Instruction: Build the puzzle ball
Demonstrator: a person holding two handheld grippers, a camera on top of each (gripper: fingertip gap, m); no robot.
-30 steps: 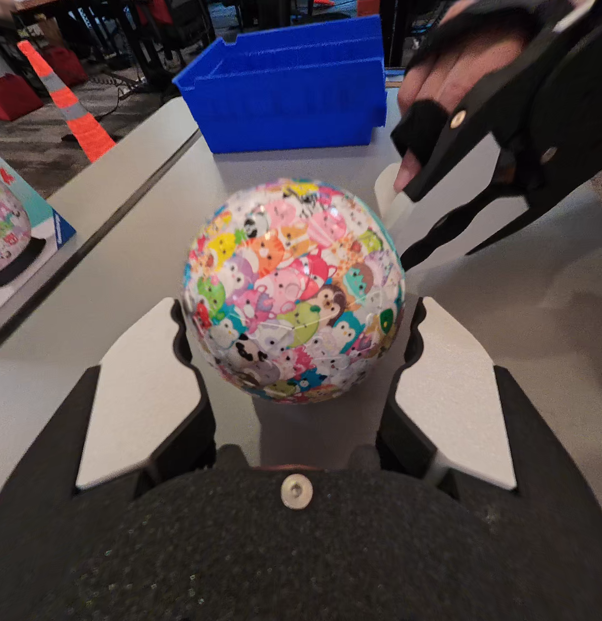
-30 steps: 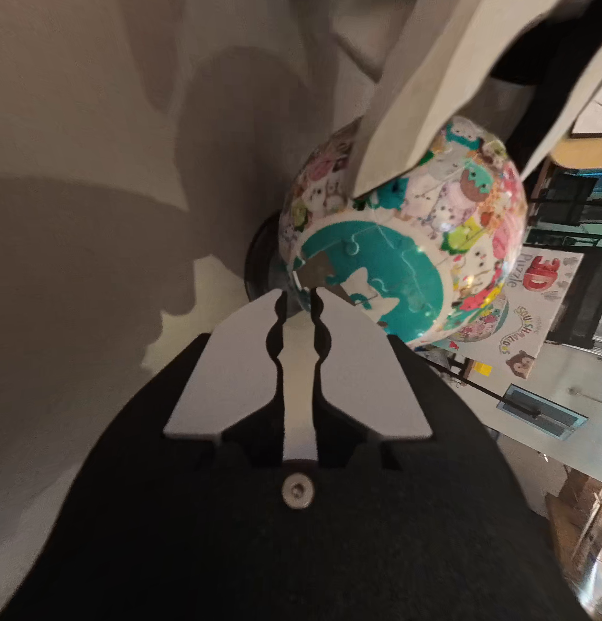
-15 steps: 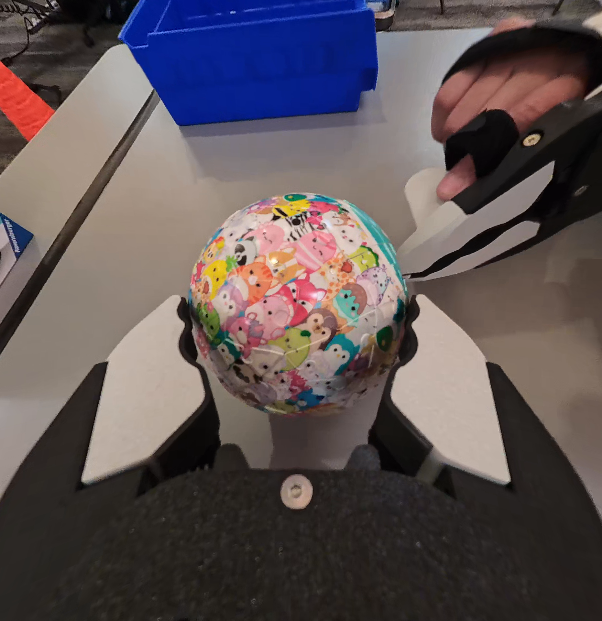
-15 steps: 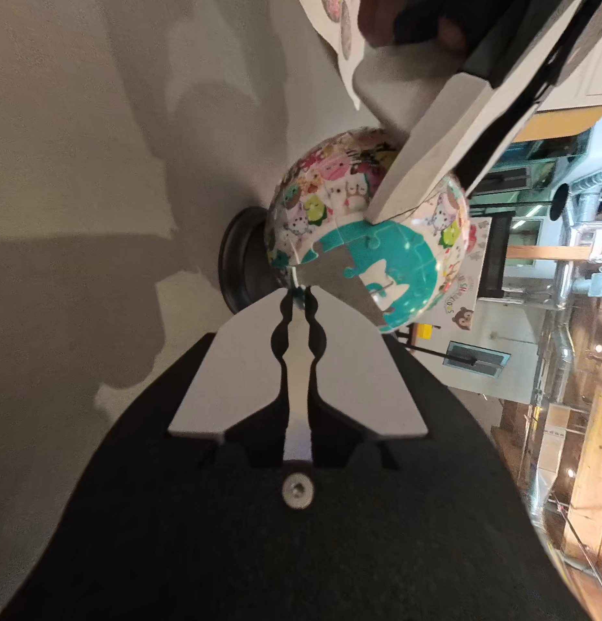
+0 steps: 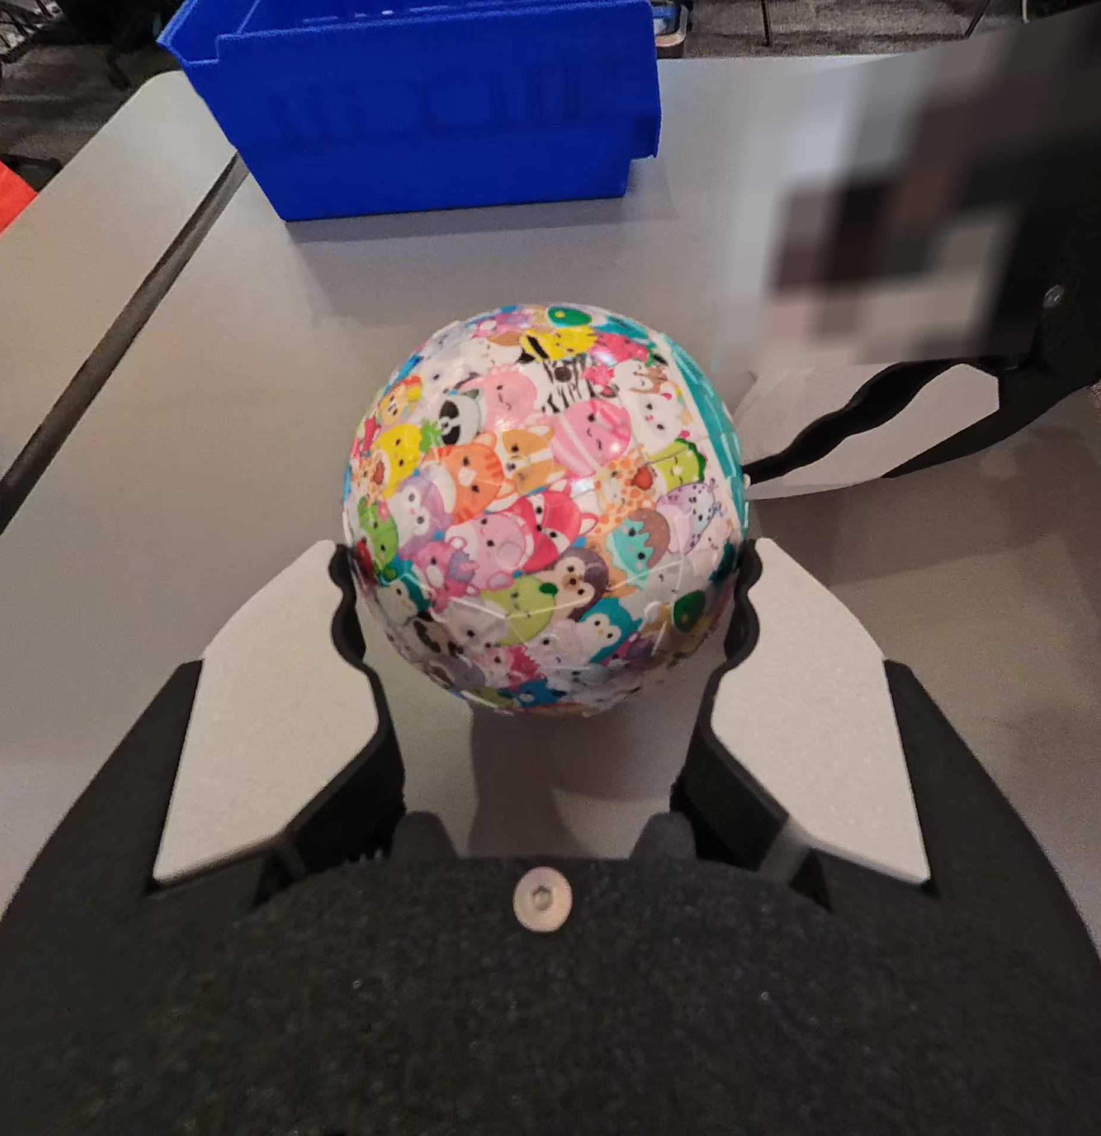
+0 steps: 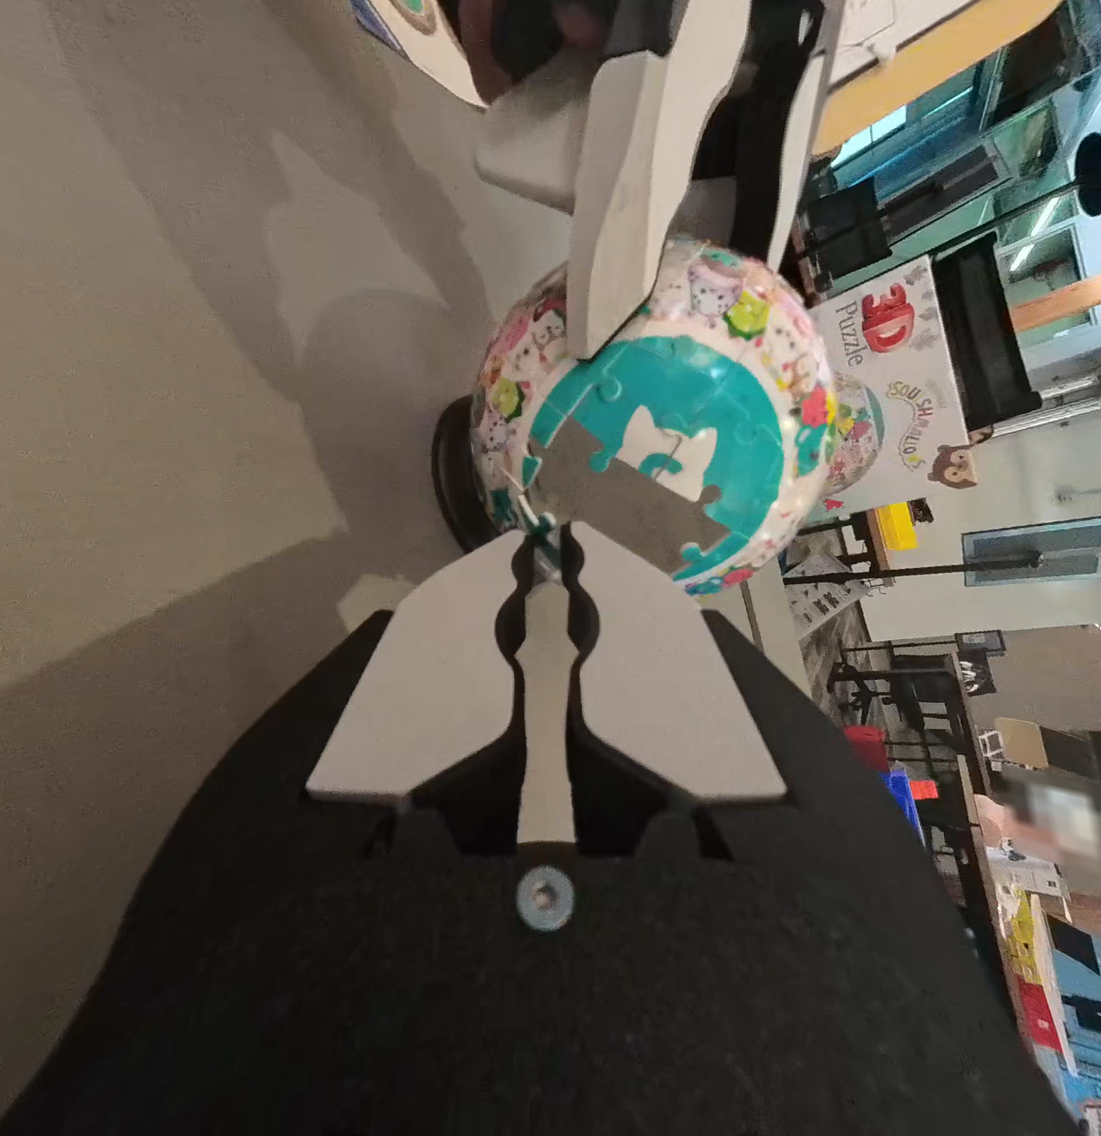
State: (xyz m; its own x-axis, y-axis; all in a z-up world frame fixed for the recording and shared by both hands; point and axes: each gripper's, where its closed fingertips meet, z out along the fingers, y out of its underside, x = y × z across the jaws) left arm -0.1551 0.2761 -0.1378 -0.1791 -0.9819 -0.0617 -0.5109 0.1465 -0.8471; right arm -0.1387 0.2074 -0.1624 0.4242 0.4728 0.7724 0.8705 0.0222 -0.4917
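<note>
At frame centre the left hand-held gripper [image 5: 544,590] clamped the light, fragile puzzle ball [image 5: 544,510] by its sides, while the right hand-held gripper [image 6: 544,541] pinched a teal puzzle piece [image 6: 538,522].

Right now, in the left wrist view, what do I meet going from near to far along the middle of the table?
Left gripper → puzzle ball → blue bin.

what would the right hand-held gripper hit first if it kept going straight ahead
Most likely the puzzle ball: the right hand-held gripper, pinching a teal piece, points at the gap's edge on the ball's teal patch, very close ahead, though depth is hard to judge.
</note>
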